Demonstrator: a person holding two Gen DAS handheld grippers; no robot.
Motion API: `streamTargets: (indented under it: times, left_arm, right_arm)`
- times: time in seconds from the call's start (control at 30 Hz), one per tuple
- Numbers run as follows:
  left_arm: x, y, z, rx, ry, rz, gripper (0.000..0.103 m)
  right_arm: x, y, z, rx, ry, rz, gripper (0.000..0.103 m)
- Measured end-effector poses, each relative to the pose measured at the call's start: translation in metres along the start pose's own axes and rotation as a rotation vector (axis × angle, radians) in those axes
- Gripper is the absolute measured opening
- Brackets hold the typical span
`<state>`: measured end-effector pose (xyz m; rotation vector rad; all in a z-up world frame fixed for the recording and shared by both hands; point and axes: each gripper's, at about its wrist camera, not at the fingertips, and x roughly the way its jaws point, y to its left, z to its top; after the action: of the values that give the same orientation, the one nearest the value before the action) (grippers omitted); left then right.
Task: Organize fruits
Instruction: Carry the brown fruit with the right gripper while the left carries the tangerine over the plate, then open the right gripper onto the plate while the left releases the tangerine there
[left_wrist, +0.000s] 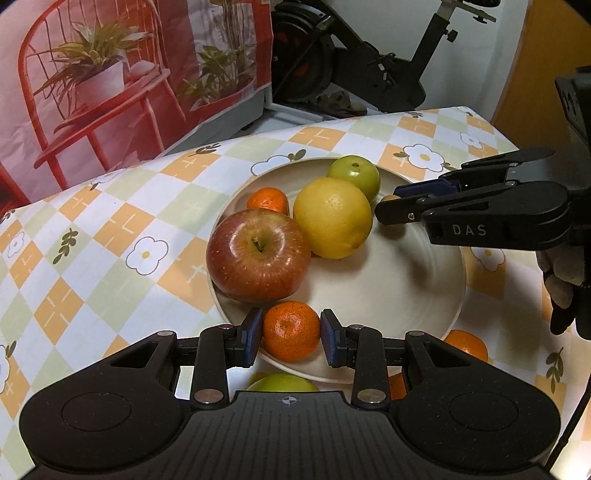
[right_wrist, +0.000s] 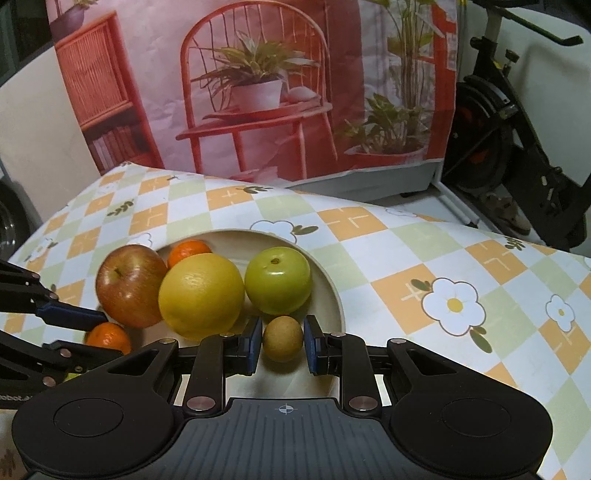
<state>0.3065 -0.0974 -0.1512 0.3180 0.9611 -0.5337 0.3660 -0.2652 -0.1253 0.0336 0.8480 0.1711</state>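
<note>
- Your left gripper (left_wrist: 291, 334) is squeezed onto a small orange mandarin (left_wrist: 291, 329). Its blue pads (left_wrist: 252, 334) press on both sides of the fruit.
- That mandarin is round, so it has no long side. Its stem dimple faces up at you. It hangs just over the near rim of the plate (left_wrist: 424, 288).
- Your right gripper (right_wrist: 282, 339) is closed tight on a little brown round fruit (right_wrist: 283, 338). You hold it over the right side of the plate, just in front of the green fruit (right_wrist: 277, 280).
- The apple's (left_wrist: 258, 254) stem end points up. It sits on the left side of the plate, touching the big yellow fruit (left_wrist: 332, 218).
- On the plate you can count one red apple, one yellow fruit, one green fruit and one mandarin (left_wrist: 268, 199) at the back.
- Counting the held one, that makes two mandarins at the plate.
- Off the plate, near its front rim, lie one more green fruit (left_wrist: 282, 382) and one more orange one (left_wrist: 467, 345). Another bit of orange shows behind your left gripper, but you cannot tell what it is.
- The plate rests on a checked cloth with flowers (left_wrist: 110, 240).
</note>
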Motion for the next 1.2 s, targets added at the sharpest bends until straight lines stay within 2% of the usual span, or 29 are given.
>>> streamTargets:
  times: [0.37, 0.53, 0.67, 0.8, 0.9, 1.03, 1.2]
  left_arm:
    - [0.003, 0.001, 0.002, -0.008, 0.007, 0.003, 0.039]
    - [0.004, 0.002, 0.001, -0.024, 0.009, -0.009, 0.039]
    - [-0.002, 0.004, 0.001, -0.041, -0.007, -0.008, 0.044]
    - [-0.012, 0.008, 0.000, -0.071, -0.038, -0.011, 0.046]
    - [-0.021, 0.011, -0.002, -0.094, -0.066, -0.014, 0.046]
    - [-0.036, 0.015, -0.008, -0.128, -0.109, -0.015, 0.046]
    - [-0.055, 0.019, -0.021, -0.177, -0.170, 0.002, 0.047]
  right_arm:
    - [0.001, 0.009, -0.007, -0.121, -0.019, -0.091, 0.022]
    - [-0.007, 0.013, -0.010, -0.139, -0.049, -0.095, 0.035]
    - [-0.022, 0.011, -0.015, -0.114, -0.099, -0.093, 0.048]
    - [-0.040, 0.003, -0.025, -0.056, -0.153, -0.084, 0.053]
    - [-0.057, -0.006, -0.037, 0.037, -0.211, -0.077, 0.058]
    - [-0.078, -0.015, -0.060, 0.156, -0.273, -0.082, 0.059]
    - [-0.099, -0.012, -0.092, 0.224, -0.328, -0.104, 0.060]
